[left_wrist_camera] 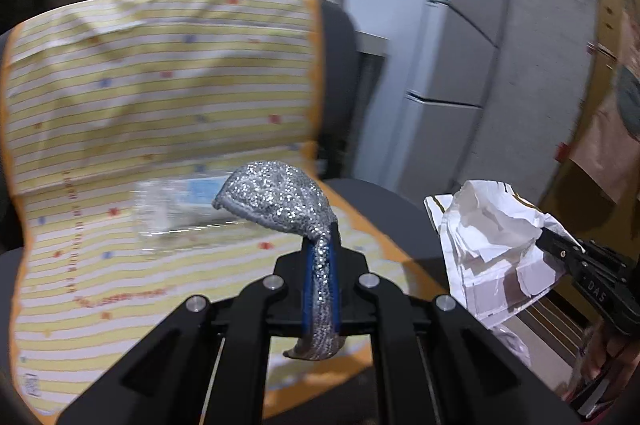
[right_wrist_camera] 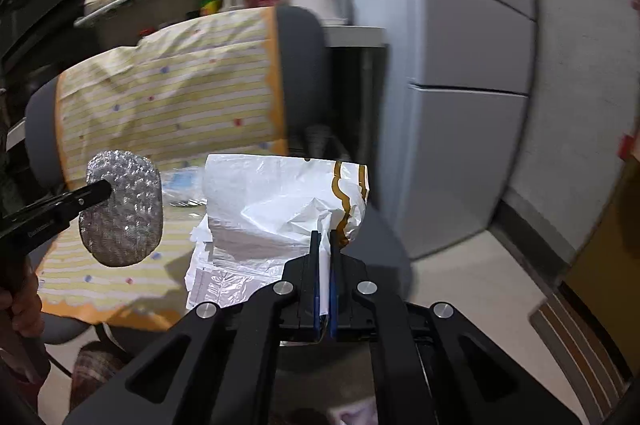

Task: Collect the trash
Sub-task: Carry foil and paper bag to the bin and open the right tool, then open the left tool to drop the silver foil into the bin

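Over the chair (left_wrist_camera: 160,85) with its striped yellow cover, I hold one thing in each hand. My left gripper (left_wrist_camera: 320,253) is closed tight on the narrow end of a glittery silver pad (left_wrist_camera: 276,197), which arches up above the seat. My right gripper (right_wrist_camera: 325,245) is pinched shut on the edge of a white plastic bag (right_wrist_camera: 280,201), whose mouth hangs open just beside the pad. Some white paper already seems to sit inside the bag. A clear plastic wrapper (left_wrist_camera: 180,205) with a pale blue label lies on the seat behind the pad, untouched. I judge the collecting to be partway: the pad is lifted but not yet in the bag, and the wrapper is left to pick up.
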### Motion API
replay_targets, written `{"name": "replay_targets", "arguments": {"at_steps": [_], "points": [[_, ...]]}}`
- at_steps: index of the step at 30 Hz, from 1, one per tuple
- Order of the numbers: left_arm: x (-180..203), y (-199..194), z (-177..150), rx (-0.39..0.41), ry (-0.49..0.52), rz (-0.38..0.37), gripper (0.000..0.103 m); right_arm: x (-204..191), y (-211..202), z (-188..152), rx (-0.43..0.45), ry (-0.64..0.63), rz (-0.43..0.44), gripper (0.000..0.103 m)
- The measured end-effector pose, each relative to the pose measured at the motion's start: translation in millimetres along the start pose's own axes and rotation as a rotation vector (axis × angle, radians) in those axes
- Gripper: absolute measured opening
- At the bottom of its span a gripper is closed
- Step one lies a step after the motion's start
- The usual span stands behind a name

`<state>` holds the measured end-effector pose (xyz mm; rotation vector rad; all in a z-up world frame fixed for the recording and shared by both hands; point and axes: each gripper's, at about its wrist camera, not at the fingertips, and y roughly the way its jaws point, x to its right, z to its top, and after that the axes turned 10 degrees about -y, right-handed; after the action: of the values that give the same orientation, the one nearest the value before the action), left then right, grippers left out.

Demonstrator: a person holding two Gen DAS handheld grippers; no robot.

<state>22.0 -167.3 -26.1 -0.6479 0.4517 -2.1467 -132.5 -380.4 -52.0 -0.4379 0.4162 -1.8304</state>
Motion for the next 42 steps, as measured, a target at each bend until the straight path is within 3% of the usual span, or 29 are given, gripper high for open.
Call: {"name": "replay_targets", "arguments": {"at_steps": [9,16,18,20,22,24,32,38,42], "points": [[98.1,17.9,-43.7,-0.055,0.134,-0.238,0.005,66.5,-58.3,-68.4,-0.082,0.133,-0.203,0.004],[146.2,25.4,-72.9,-0.112,0.213,-0.33,0.005,104.0,-69.9,-115.5,-0.163,0.235,-0.265,0.009],[152.6,26.9,-76.4,-0.12,0.224,-0.326,0.005,111.0,-64.3,-122.7,-0.185,0.261,-0.266,0.014],[156.0,29.2,-78.7,-0.131,0.229,-0.323,0.005,116.6,-55.1,-130.1,-0.207,0.283,-0.259,0.046],[156.0,31.8,-77.8,-0.143,0.229,-0.324,0.005,120.0,-47.3,-138.2,-0.222,0.29,-0.247,0.055],[157.6,35.4,-81.2,-0.157,0.236,-0.319,0.005,121.8,-41.6,-143.1,-0.24,0.298,-0.239,0.055],[172.8,47.6,-95.8,-0.219,0.273,-0.359,0.005,132.8,-60.8,-133.2,-0.131,0.319,-0.266,0.055],[201.0,49.7,-110.4,-0.268,0.332,-0.474,0.005,142.6,-99.6,-118.1,-0.001,0.315,-0.344,0.055],[225.0,51.5,-122.1,-0.319,0.381,-0.558,0.005,146.3,-113.1,-113.8,0.036,0.307,-0.381,0.056]]}}
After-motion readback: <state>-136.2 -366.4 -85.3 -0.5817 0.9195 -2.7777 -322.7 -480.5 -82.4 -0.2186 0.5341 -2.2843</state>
